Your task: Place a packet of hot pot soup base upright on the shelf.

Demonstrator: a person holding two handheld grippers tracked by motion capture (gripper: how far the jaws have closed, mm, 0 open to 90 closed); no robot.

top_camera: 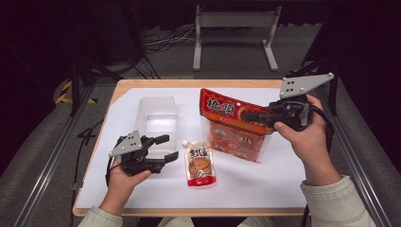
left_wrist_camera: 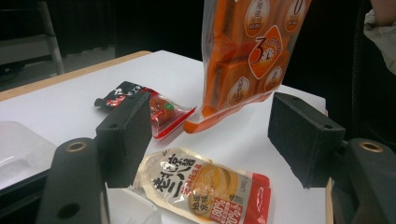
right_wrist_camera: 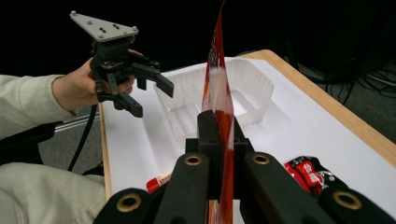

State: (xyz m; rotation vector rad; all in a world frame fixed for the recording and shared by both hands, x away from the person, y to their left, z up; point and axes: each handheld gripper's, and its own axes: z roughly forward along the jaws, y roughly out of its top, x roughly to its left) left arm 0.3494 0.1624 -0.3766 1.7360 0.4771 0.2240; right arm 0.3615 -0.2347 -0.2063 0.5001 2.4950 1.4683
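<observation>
Right gripper jaws clamped on orange bag, hanging upright right of clear tray. Left gripper jaws half open, empty, nearer tray.

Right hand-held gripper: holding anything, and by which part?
Yes. The right hand-held gripper is shut on the orange snack bag, pinching its red top edge.

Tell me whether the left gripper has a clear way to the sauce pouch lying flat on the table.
Probably yes. The left gripper hangs open right beside the sauce pouch, with bare table between. The orange bag is lifted clear in the right gripper.
</observation>
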